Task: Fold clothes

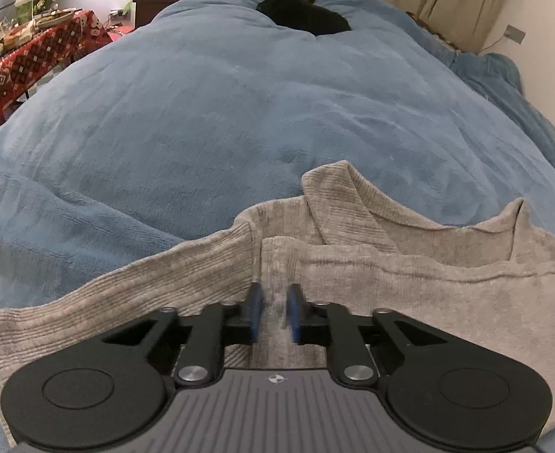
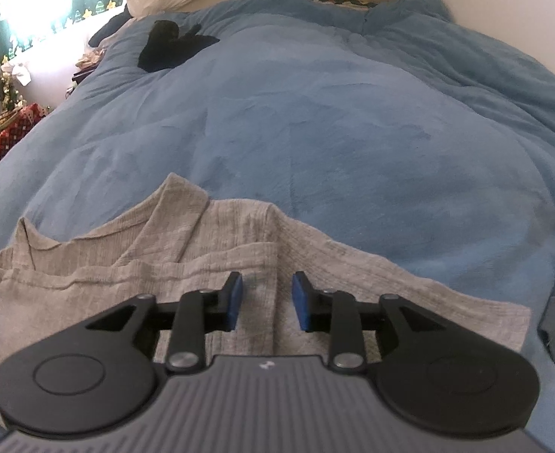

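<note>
The left tool [image 1: 276, 311] has its blue pads drawn nearly together on a raised ridge of the grey knitted garment [image 1: 409, 275], pinching the fabric; the right tool [image 2: 265, 300] stands a little wider, its pads on either side of another fold of the same garment [image 2: 133, 260], and whether they press it I cannot tell; the garment lies rumpled just under both tools, at the near edge of the bed; beyond them spreads the blue blanket [image 1: 220, 113]; far ahead lies a black cloth [image 1: 303, 11]; off left stands a table with a red patterned cover [image 1: 31, 60].
</note>
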Demonstrator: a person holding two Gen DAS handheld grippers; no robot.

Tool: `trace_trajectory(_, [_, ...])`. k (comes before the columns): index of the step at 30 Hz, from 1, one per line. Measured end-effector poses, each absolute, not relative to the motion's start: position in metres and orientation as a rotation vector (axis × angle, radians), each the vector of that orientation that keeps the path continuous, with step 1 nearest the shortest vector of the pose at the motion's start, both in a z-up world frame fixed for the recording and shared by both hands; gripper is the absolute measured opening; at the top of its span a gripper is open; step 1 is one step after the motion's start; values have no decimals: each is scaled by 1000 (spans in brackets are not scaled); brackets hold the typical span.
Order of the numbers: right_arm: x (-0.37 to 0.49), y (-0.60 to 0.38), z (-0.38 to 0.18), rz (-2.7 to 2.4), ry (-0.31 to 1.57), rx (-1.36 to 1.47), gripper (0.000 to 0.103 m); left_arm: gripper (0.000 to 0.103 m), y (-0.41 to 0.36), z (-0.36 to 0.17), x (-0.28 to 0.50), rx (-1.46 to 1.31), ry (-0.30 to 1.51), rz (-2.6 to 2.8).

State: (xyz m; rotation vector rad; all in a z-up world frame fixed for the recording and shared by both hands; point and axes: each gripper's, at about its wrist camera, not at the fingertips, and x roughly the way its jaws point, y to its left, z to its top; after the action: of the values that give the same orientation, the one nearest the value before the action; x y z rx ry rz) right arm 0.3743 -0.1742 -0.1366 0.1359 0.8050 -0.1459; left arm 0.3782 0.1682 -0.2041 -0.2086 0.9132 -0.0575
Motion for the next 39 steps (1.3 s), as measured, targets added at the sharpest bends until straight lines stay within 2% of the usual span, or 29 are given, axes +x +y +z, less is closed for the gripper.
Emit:
trace_trajectory(1, [373,-172,-137,-146,801,119,10,9,168,-204,377,-200,909,-54])
trace_trajectory(3, [369,-166,-135,-152,781,76,10,3,165,-199,372,-177,884,-39])
trace_trajectory(10, [353,-158,-117,-163,680,10,5,3,147,-171,339,-21,702,25])
trace_trajectory(14, [361,-159,-122,-163,710,23,5,3,142,-184,351,41,752,53])
trace_trajectory(17, [365,-168,-130,-163,757,85,11,4,149,-206,366,3,852,73])
trace_trajectory(19, [364,-173,-134,-171,764,110,28,5,151,-207,367,-16,852,71])
trace_trajectory(22, [365,-174,-138,-159,767,106,29,6,150,-207,370,-17,849,58])
trace_trajectory(23, [367,-173,-140,-159,770,99,29,6,150,-208,371,-15,852,59])
trace_trajectory(24, [370,-172,-141,-154,776,95,20,7,150,-209,371,-9,854,60])
trace_trajectory(25, [372,-170,-143,-150,781,91,6,7,150,-208,370,-4,851,66])
trace_trajectory(27, [373,-165,-142,-157,767,74,3,4,149,-202,363,-6,825,83])
trace_trajectory(33, [360,-154,-124,-182,651,13,2,4,158,-174,340,-51,708,133])
trace_trajectory(39, [379,-160,-138,-207,718,6,2,4,158,-199,369,-53,828,141])
